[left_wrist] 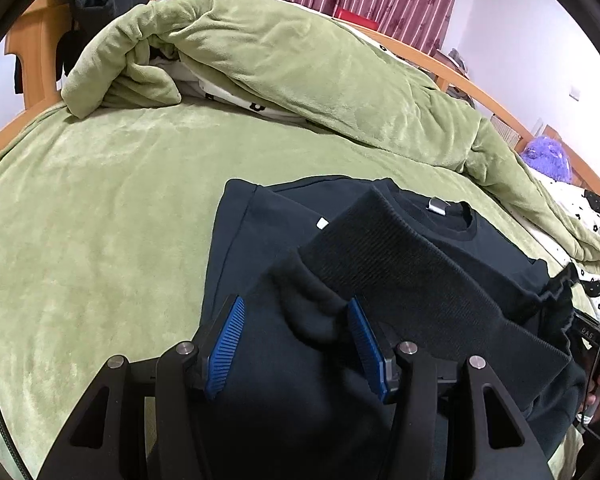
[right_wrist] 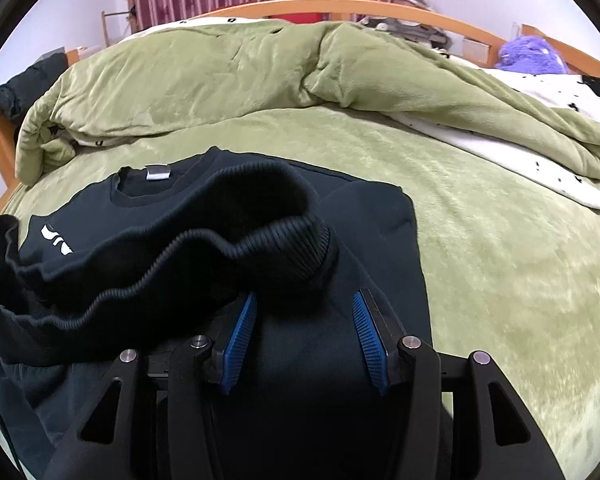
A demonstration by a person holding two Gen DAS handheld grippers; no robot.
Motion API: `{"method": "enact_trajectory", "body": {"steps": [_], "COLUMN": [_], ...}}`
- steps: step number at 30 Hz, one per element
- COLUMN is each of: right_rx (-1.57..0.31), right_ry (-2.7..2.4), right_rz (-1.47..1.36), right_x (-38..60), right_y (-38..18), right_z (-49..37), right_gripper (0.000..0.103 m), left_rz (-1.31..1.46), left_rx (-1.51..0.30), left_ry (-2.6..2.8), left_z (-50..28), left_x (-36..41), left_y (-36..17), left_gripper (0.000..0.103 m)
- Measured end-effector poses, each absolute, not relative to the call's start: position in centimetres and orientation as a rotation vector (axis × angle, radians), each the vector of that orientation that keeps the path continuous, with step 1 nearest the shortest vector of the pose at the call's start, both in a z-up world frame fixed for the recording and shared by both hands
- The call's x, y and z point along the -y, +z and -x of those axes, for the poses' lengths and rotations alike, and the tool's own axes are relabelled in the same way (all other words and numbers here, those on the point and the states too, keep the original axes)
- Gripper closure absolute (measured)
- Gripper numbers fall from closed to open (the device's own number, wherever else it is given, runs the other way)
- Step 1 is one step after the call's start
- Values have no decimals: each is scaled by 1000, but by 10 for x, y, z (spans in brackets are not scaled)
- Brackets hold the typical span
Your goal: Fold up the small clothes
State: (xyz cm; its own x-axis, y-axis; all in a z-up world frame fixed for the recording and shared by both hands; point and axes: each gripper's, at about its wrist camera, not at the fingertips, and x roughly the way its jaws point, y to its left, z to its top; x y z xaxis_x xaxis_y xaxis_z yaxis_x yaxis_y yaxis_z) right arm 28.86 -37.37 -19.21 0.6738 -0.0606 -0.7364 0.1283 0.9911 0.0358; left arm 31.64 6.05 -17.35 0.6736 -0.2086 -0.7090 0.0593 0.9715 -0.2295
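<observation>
- Fabric of the dark sweatshirt (left_wrist: 260, 248) bunches between the blue pads (left_wrist: 226, 344) of the left gripper (left_wrist: 296, 344), which appears clamped on a thick wad of the lifted hem.
- Right gripper (right_wrist: 304, 344) likewise looks closed on the other hem corner, the ribbed waistband (right_wrist: 204, 264) sagging in waves between the two.
- Judging by that sag, the knit is soft, limp and fairly heavy, not slippery; the ribbed band, taken near its corners, seems the firmest hold.
- Beyond, the garment's body lies flat on the green blanket (left_wrist: 100, 200), neck label (right_wrist: 156, 172) towards the rumpled duvet (left_wrist: 280, 64).
</observation>
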Motion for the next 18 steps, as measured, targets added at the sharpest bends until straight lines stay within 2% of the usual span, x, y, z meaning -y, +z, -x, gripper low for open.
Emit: {"method": "enact_trajectory", "body": {"steps": [18], "right_rx": [-889], "right_ry": [-46], "right_rz": [-148], "right_x": [389], "right_y": [-203], "right_z": [-329], "right_gripper": [48], "left_rz": [56], "left_rx": [-843], "left_ry": [-204], "left_z": [-357], "left_x": [-36], "left_y": [-183], "left_gripper": [50]}}
